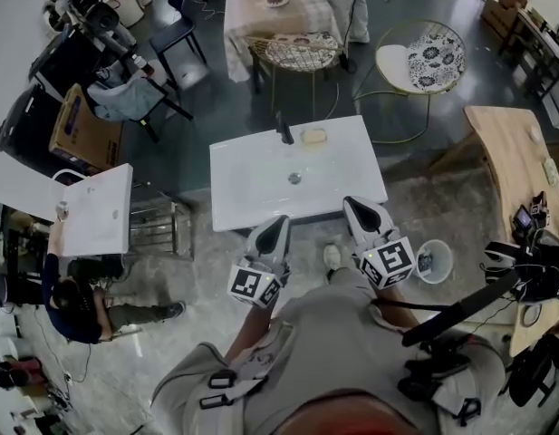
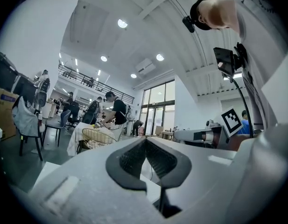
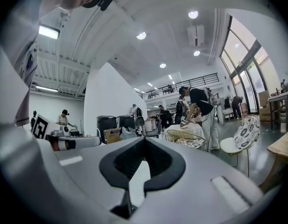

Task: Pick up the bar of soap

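Observation:
A pale yellow bar of soap [image 1: 313,137] lies on the far rim of a white sink [image 1: 252,198], just right of the black faucet [image 1: 284,131]. In the head view both grippers hover at the sink's near edge, well short of the soap. My left gripper [image 1: 279,221] [image 2: 146,140] is shut with nothing between its tips. My right gripper [image 1: 353,203] [image 3: 144,139] is shut and empty too. Both gripper views look level across the room, and the soap does not show in them.
A wire basket chair [image 1: 297,53] and a round chair with a patterned cushion [image 1: 433,57] stand beyond the sink. A wooden table [image 1: 510,152] is at the right, a second white sink [image 1: 98,211] at the left, a small bucket [image 1: 433,261] by my feet.

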`<state>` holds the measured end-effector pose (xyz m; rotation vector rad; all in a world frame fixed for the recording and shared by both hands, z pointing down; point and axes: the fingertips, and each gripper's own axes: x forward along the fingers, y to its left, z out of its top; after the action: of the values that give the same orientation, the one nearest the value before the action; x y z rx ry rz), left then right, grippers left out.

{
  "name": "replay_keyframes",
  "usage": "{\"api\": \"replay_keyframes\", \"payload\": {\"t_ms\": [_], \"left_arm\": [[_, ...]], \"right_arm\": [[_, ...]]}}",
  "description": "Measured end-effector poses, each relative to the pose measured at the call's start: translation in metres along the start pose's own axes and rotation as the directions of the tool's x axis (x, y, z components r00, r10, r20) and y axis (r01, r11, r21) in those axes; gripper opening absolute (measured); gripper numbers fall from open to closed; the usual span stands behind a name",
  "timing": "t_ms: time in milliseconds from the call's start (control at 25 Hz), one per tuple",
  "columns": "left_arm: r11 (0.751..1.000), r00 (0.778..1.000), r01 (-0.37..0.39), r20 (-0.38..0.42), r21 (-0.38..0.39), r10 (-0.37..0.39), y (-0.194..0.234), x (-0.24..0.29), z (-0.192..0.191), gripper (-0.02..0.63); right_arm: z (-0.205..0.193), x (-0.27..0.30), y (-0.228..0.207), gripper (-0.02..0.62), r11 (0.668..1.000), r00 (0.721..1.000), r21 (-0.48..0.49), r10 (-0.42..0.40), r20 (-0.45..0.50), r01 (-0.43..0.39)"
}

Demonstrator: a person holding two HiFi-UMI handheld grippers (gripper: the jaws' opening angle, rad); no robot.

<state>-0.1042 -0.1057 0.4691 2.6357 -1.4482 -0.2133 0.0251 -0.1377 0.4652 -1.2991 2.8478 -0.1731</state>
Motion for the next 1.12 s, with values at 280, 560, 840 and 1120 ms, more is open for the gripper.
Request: {"api": "replay_keyframes", "payload": {"t_ms": [280, 560, 840, 1120], "left_arm": [[0.999, 1.0, -0.02, 0.018, 0.041, 0.019, 0.029, 0.068, 0.013, -0.006], [0.997, 0.998, -0.043, 0.045, 0.06, 0.041, 0.045, 0.127, 0.029, -0.006], [0.993, 0.993, -0.096, 0.068, 0.065, 0.092, 0.059, 0.155, 0.034, -0.006], [0.987, 0.987, -0.15, 0.057, 0.052, 0.147, 0.084, 0.15, 0.029, -0.006]], "right_arm": [[0.012, 0.055, -0.047, 0.002, 0.997, 0.998, -0.041, 0.06, 0.011, -0.06], [0.033, 0.099, -0.077, 0.002, 0.988, 0.991, -0.088, 0.13, 0.044, -0.125], [0.038, 0.131, -0.096, 0.002, 0.977, 0.98, -0.108, 0.192, 0.048, -0.185], [0.032, 0.151, -0.093, 0.002, 0.969, 0.973, -0.098, 0.228, 0.025, -0.225]]}}
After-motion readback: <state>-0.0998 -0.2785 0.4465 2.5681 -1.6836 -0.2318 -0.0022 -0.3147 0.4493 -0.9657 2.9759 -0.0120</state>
